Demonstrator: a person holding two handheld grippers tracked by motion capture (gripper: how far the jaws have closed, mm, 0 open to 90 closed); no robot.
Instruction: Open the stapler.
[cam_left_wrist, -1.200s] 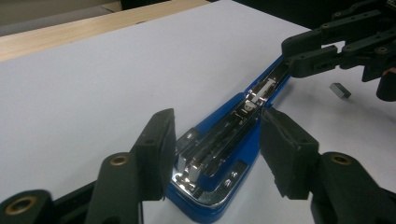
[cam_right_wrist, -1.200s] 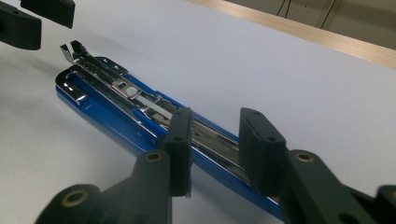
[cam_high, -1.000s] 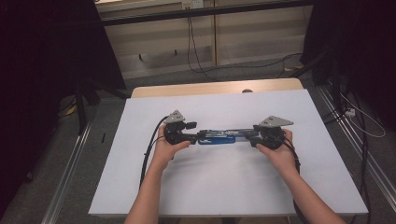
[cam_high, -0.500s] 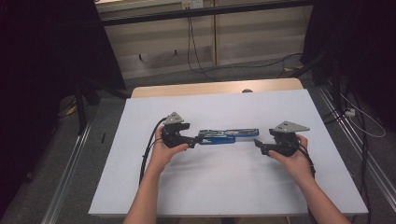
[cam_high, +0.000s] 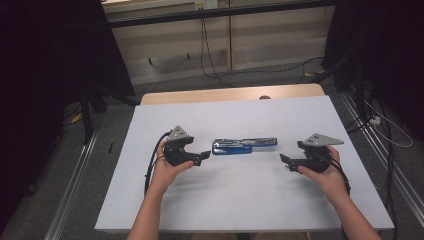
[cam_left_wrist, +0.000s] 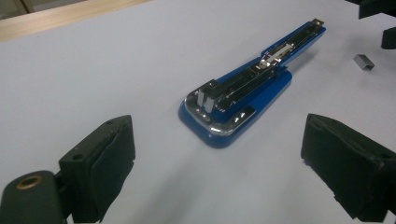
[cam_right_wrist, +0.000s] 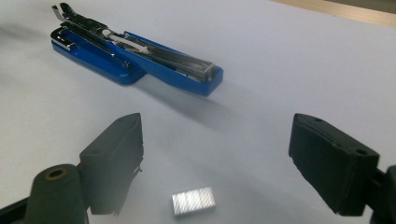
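A blue stapler (cam_high: 243, 145) lies swung open flat on the white table top, its metal staple rail facing up. My left gripper (cam_high: 202, 156) is just left of it, apart from it, and its jaws have just been opening with nothing between them. In the left gripper view the stapler (cam_left_wrist: 243, 98) lies ahead of the open gripper (cam_left_wrist: 219, 172). My right gripper (cam_high: 284, 161) hovers to the right of the stapler; its jaws have also just been opening and hold nothing. In the right gripper view, a small strip of staples (cam_right_wrist: 194, 201) lies on the table below the gripper (cam_right_wrist: 219, 158), with the stapler (cam_right_wrist: 140, 51) farther off.
The white sheet (cam_high: 250, 200) covers most of the table, with a wooden strip (cam_high: 225, 95) bare at the back. Cables trail on the floor behind, and metal rails (cam_high: 75, 200) run along both sides. The staple strip (cam_left_wrist: 364, 61) lies on the sheet beside the stapler's far end.
Both grippers held the stapler's ends a second ago. They have let go and drawn apart, the right one farther out. The stapler now rests on the table.
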